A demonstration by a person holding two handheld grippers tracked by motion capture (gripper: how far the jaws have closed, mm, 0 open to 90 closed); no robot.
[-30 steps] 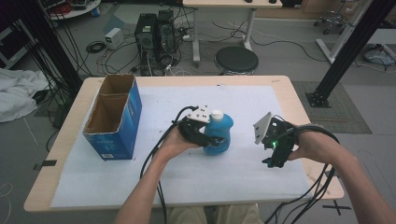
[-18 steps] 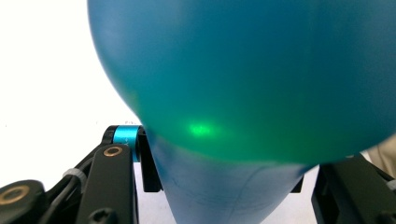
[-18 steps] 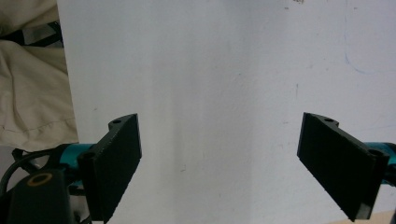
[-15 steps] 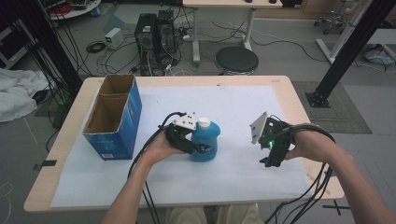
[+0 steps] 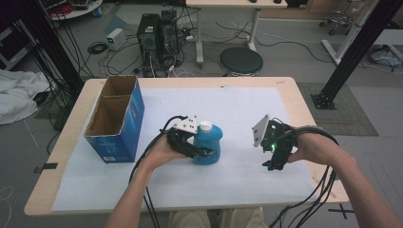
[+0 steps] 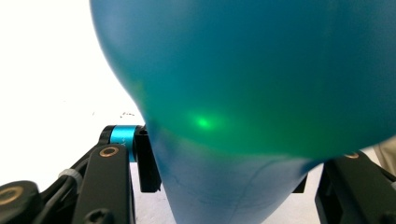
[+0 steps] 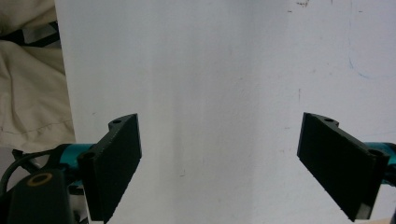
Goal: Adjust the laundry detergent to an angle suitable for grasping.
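One bottle [image 5: 209, 145] between left gripper [image 5: 202, 153] jaws

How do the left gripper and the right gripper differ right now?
The left gripper is shut on the blue bottle; the right gripper is open and holds nothing. The left gripper sits mid-table, facing the bottle, while the right gripper points down at the white table cover off to the right. Both are held by one hand each and trail black cables.

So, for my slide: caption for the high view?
Left gripper clamps a blue bottle; right gripper hangs open.
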